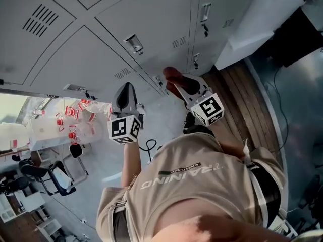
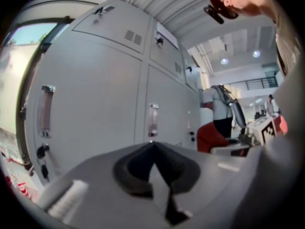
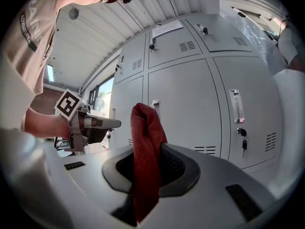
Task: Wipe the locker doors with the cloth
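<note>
Grey locker doors (image 1: pixel 111 39) fill the wall ahead, and they also show in the left gripper view (image 2: pixel 100 94) and the right gripper view (image 3: pixel 190 109). A red cloth (image 3: pixel 145 151) stands up between the jaws of my right gripper (image 3: pixel 147 123), which is shut on it; from the head view the red cloth (image 1: pixel 174 77) sits at the tip of the right gripper (image 1: pixel 176 82), close to the lockers. My left gripper (image 1: pixel 125 97) hangs beside it to the left, a little short of the doors. Its jaws meet at a point (image 2: pixel 151 147) with nothing between them.
Locker handles (image 2: pixel 152 119) and key locks (image 3: pixel 243 137) stick out from the doors. A wooden floor strip (image 1: pixel 252 100) runs to the right. A person in a white top (image 2: pixel 221 109) stands further along the lockers. A window area with red items (image 1: pixel 75 117) lies left.
</note>
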A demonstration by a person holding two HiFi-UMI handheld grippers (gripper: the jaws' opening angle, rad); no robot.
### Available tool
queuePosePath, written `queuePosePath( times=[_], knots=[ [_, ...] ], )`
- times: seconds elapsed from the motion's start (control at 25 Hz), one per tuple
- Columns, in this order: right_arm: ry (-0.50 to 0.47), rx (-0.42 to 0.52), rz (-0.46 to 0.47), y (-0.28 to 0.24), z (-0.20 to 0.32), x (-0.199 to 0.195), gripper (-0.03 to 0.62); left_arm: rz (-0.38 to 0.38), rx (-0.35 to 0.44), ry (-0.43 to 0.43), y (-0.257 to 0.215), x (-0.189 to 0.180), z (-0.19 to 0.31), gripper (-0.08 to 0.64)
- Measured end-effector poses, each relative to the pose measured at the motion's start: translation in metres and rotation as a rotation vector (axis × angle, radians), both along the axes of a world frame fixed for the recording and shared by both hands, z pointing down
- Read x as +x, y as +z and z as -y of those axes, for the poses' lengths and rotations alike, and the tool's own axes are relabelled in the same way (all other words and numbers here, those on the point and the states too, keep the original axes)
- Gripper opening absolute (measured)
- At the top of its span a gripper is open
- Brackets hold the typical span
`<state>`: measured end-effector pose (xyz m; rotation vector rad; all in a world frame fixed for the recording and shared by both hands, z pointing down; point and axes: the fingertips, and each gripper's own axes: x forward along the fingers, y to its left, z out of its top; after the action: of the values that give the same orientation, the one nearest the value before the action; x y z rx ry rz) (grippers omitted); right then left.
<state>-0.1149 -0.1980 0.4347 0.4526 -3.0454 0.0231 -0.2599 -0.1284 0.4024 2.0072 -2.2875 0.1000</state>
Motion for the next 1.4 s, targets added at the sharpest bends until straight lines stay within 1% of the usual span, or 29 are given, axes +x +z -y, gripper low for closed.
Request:
queuePosePath(
  times=[0.24, 0.44, 0.48, 0.52, 0.6, 0.64, 0.76, 0.8, 0.92, 1.08, 1.16, 1.28, 1.4],
  knots=[
    [-0.133, -0.022, -0.009, 0.008, 0.027, -0.022, 0.066, -0.022, -0.019, -0.049, 0.002, 0.005, 0.033, 0.006],
    [-0.178, -0.026, 0.001, 0.006, 0.042, -0.035, 0.065, -0.019, -0.036, -0.061, 0.003, 0.003, 0.046, 0.006],
    [-0.180, -0.021, 0.002, 0.004, 0.044, -0.037, 0.066, -0.005, -0.037, -0.061, 0.002, 0.002, 0.048, 0.006],
    [-0.180, -0.012, 0.000, 0.003, 0.047, -0.038, 0.066, 0.025, -0.040, -0.059, 0.000, 0.003, 0.050, 0.006],
    [-0.169, 0.022, -0.006, -0.004, 0.051, -0.041, 0.065, 0.101, -0.045, -0.038, -0.004, 0.006, 0.055, 0.006],
    [-0.159, 0.049, -0.004, -0.011, 0.053, -0.042, 0.066, 0.110, -0.038, -0.019, -0.006, 0.008, 0.058, 0.006],
    [-0.137, 0.169, 0.016, -0.047, 0.054, -0.049, 0.066, 0.047, 0.009, 0.016, -0.012, 0.005, 0.061, 0.006],
    [-0.137, 0.222, 0.017, -0.060, 0.052, -0.051, 0.066, 0.050, 0.017, 0.015, -0.015, 0.003, 0.059, 0.006],
    [-0.135, 0.390, -0.011, -0.094, 0.045, -0.063, 0.066, 0.093, 0.031, 0.012, -0.022, -0.001, 0.050, 0.006],
    [-0.108, 0.593, -0.047, -0.138, 0.042, -0.078, 0.066, 0.073, 0.059, 0.019, -0.024, -0.010, 0.047, 0.006],
    [-0.095, 0.720, -0.065, -0.164, 0.039, -0.086, 0.066, 0.065, 0.067, 0.022, -0.023, -0.013, 0.047, 0.006],
    [-0.071, 0.942, -0.102, -0.201, 0.028, -0.098, 0.066, 0.058, 0.081, 0.021, -0.023, -0.018, 0.046, 0.006],
    [0.005, 1.147, -0.134, -0.237, 0.019, -0.110, 0.066, 0.041, 0.086, 0.026, -0.021, -0.020, 0.046, 0.006]
  ],
)
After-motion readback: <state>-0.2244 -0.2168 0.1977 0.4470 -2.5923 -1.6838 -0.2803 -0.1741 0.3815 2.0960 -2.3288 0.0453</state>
